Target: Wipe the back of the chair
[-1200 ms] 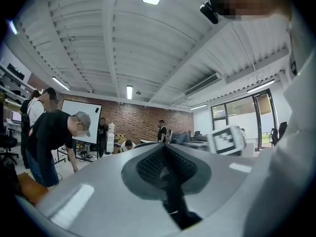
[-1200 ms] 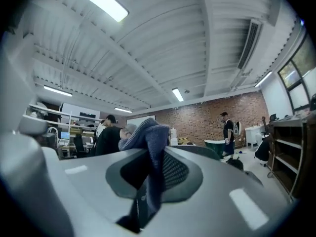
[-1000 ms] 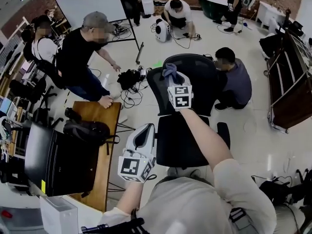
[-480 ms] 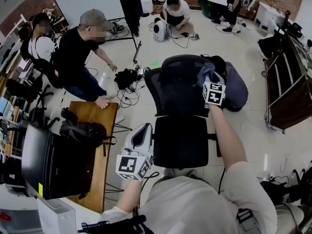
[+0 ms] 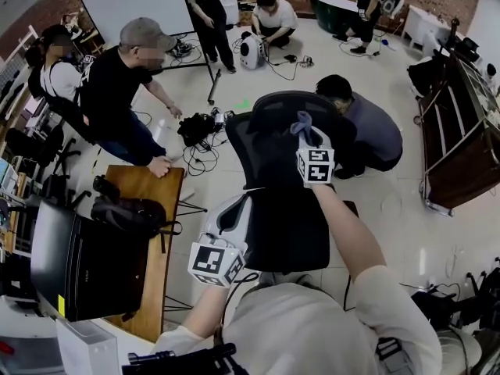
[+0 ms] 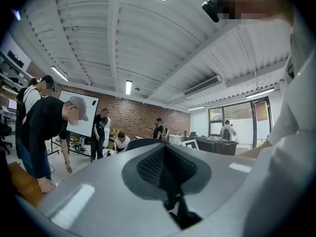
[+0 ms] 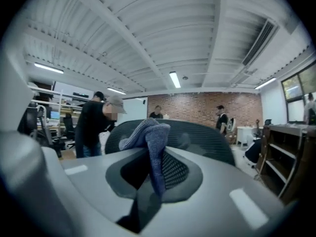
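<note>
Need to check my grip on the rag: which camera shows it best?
The right gripper view: the blue-grey rag fills its centre, pinched in the right gripper. The head view shows it small against the chair back; the left gripper view misses it.

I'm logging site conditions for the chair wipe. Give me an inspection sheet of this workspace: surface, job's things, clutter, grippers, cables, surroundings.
Surface: chair back, black mesh, upright.
Job's things: grey-blue cloth at the back's upper part; cannot tell if it touches.
Clutter: black bag on wooden table, left of chair.
Grippers: right hand-held gripper shut on cloth; left hand-held gripper shut, empty, held low left of chair.
Cables: tangle on floor, left of chair.
Surroundings: person crouched just beyond chair; other people and whiteboard farther off.
</note>
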Demonstrator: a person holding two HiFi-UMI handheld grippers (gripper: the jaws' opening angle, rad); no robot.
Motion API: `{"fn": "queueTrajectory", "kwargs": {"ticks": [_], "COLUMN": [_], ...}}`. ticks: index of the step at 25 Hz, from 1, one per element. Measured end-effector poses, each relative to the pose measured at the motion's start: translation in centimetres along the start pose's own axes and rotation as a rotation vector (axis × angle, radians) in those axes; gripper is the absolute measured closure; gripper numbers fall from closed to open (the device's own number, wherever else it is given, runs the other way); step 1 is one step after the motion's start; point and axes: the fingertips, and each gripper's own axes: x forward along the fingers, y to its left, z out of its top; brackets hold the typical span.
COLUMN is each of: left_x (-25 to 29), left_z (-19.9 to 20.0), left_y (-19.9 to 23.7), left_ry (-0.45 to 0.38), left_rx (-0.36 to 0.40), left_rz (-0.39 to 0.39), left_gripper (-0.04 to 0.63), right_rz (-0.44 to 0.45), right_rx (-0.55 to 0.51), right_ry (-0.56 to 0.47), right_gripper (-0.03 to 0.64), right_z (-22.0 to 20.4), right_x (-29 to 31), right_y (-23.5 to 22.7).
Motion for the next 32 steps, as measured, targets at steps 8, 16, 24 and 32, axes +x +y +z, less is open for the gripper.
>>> {"fn": "queueTrajectory", "kwargs": {"ticks": [8, 16, 24, 32], "left_x": [-2.3, -2.8, 0.0, 1.3], "left_z": [-0.1, -0.3, -1.8, -1.7], "left_y": [1.5, 3.5, 1.7, 1.0], "left_ry": [0.036, 0.034, 0.027, 0.031], "left_rx": [0.013, -0.012, -0.02, -0.028], "left_rz": [0.139, 0.157, -0.023, -0.013], "left_gripper": [0.534, 0.534, 0.534, 0.534], "right_rz": [0.17, -0.063, -0.23, 0.042], "right_rx": [-0.041, -0.002, 0.018, -0.054], "right_ry": [0.011, -0.004, 0.04, -0.024], "right_gripper": [0.568, 0.568, 0.568, 0.568], "right_z": [-3.7, -4.4, -6.9, -5.0], "right_x": [8.5, 4.3, -2.1, -1.1], "right_y": [11.2, -1.5, -11.6, 1.6]}}
